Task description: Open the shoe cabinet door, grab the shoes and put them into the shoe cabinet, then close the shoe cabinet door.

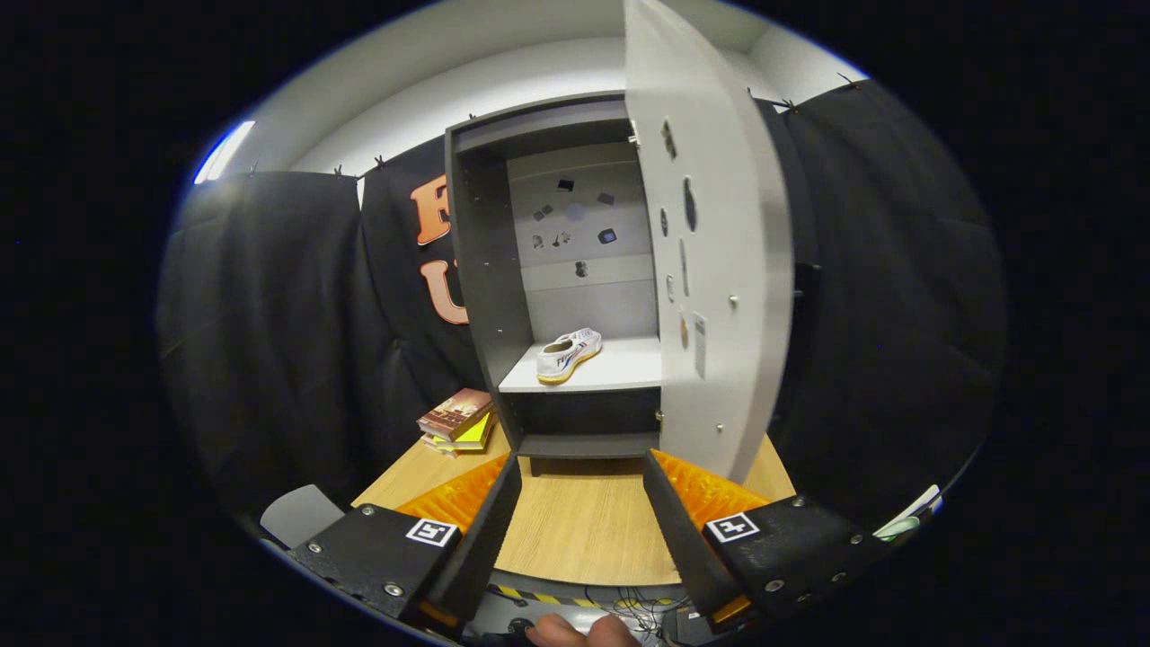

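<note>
A grey shoe cabinet (481,270) stands on the wooden table beyond my fingers. Its door (719,270) is swung wide open to the right, its inner face turned my way. A white shoe (566,354) with a yellowish sole lies on the cabinet's pale shelf (620,370), toward the left side. My gripper (582,467) is open, with nothing between its fingers, and hangs above the table in front of the cabinet. The open door's lower corner reaches down close to the right finger (683,503).
A small stack of books (458,418) lies on the wooden table (584,530) left of the cabinet's foot. Black cloth walls close in the booth on both sides. A hand (579,631) shows below the fingers, by the table's front edge with striped tape.
</note>
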The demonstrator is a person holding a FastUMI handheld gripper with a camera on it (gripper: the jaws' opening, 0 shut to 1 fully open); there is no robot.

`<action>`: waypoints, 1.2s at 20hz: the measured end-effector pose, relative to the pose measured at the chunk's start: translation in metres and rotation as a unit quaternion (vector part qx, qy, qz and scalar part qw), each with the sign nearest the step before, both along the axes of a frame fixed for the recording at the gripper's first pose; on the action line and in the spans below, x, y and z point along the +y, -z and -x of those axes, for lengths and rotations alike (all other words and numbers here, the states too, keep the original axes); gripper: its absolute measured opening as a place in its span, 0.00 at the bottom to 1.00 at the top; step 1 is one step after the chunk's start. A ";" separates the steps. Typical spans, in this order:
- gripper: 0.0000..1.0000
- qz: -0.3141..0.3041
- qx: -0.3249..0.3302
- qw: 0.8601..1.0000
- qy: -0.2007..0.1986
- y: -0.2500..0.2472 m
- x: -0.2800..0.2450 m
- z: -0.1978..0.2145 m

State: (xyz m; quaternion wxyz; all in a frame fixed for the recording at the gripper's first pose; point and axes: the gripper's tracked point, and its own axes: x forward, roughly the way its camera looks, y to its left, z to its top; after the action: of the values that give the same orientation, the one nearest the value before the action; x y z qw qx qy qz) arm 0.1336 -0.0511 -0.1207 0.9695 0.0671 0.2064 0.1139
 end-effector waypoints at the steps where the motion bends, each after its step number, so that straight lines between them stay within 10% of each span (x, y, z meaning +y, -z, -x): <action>1: 0.86 -0.013 -0.001 1.000 0.003 -0.002 -0.013 0.000; 13: 0.89 -0.080 -0.041 0.995 0.041 0.006 -0.118 -0.044; 24: 0.88 -0.050 -0.030 0.998 0.014 0.012 -0.081 -0.067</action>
State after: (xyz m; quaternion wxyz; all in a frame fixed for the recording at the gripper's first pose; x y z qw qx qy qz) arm 0.2008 -0.1321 -0.1331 0.9722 0.1145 0.1705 0.1126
